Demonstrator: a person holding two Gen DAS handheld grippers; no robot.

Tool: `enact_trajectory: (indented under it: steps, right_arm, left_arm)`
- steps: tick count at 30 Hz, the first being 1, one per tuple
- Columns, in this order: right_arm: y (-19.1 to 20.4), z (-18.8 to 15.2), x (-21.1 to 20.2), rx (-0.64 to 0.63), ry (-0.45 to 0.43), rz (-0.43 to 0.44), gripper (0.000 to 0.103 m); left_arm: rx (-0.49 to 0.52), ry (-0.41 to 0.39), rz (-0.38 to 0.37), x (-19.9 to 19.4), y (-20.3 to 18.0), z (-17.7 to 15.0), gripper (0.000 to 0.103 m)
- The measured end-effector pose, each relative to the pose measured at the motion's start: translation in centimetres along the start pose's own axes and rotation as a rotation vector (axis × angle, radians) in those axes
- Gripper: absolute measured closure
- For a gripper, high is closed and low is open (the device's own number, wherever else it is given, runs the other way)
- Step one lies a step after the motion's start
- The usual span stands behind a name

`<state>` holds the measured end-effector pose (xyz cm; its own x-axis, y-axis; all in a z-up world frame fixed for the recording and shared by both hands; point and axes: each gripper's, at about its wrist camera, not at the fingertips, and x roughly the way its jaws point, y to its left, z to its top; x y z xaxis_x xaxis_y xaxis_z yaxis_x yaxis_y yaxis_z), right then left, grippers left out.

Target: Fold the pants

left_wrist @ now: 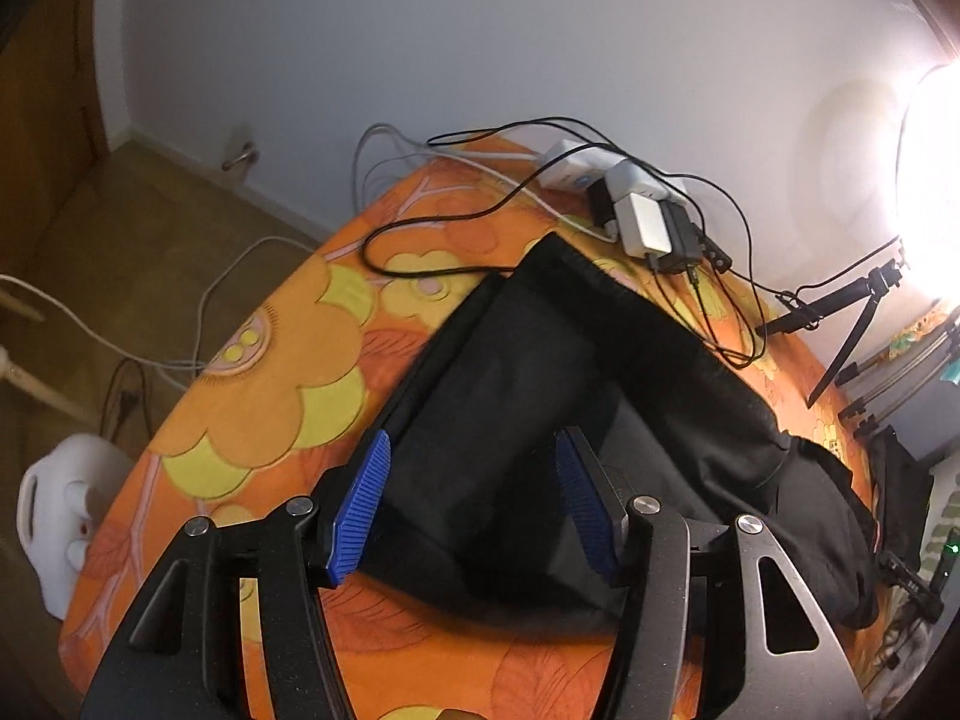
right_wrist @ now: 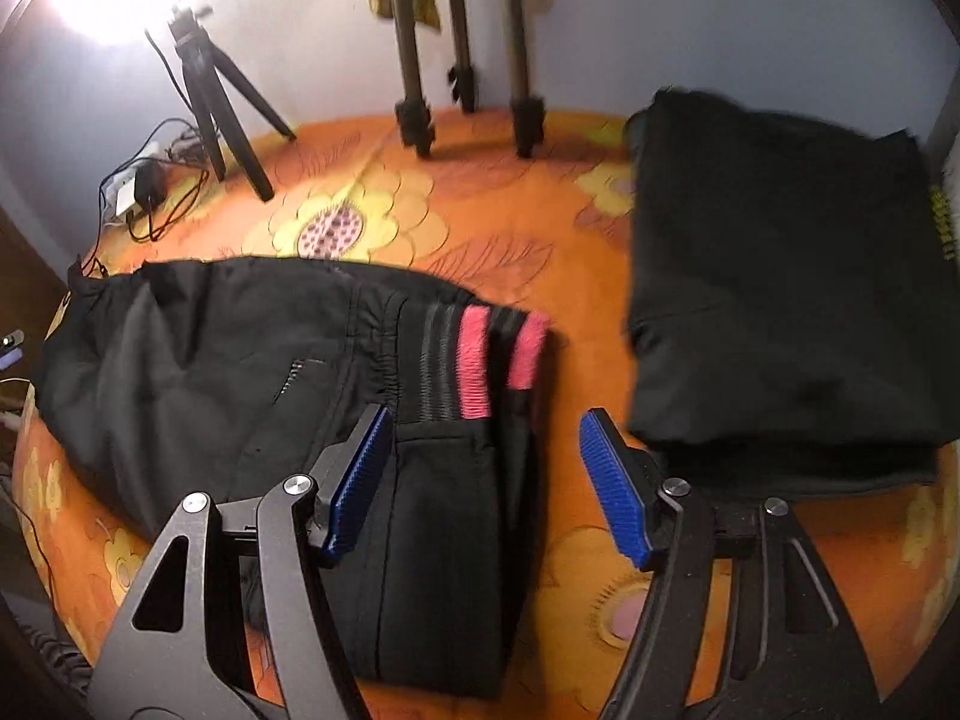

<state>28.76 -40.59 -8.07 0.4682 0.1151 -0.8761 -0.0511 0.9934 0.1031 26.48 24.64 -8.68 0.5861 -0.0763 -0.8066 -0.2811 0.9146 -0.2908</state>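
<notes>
Black pants, between spread fingers

the right wrist view is smearing with motion, so the folded black stack at the right is showing soft edges, and the yellow marks on its far side are staying unreadable. the tall tripod is being cut off by the top edge. in the left wrist view glare from the lamp is washing out the wall, and the pants are running out of sight behind the gripper frame.
</notes>
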Motion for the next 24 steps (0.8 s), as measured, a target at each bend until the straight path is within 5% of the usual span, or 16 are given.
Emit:
enact_trajectory:
  steps: [2, 4, 8, 10, 17, 21, 24]
  right_arm:
    - [0.8, 0.0, 0.6, -0.028, 0.002, 0.0, 0.036]
    - [1.8, -0.2, 1.1, -0.068, 0.006, -0.013, 0.06]
    - [2.6, -0.3, 1.4, -0.092, -0.004, -0.058, 0.073]
    - [2.3, -0.1, 0.9, -0.081, -0.013, -0.062, 0.089]
    - [2.5, 2.0, -2.1, -0.126, -0.116, -0.13, 0.097]
    - [3.0, 4.3, -2.5, -0.164, -0.184, -0.245, 0.103]
    - [3.9, 5.2, -2.5, -0.209, -0.17, -0.223, 0.103]
  left_arm:
    - [0.013, 0.01, 0.008, -0.1, 0.1, -0.3, 0.041]
    - [0.035, 0.019, 0.015, 0.1, 0.2, -0.3, 0.038]
    - [0.053, 0.045, 0.009, 1.2, 0.2, -0.4, 0.038]
    - [0.038, 0.064, -0.004, 1.9, 0.4, -0.5, 0.038]
    - [0.036, 0.084, 0.049, 3.2, 1.2, -1.3, 0.038]
    - [0.052, 0.084, 0.068, 3.4, 1.1, -1.5, 0.038]
    - [0.057, 0.063, 0.058, 2.6, 0.8, -1.6, 0.038]
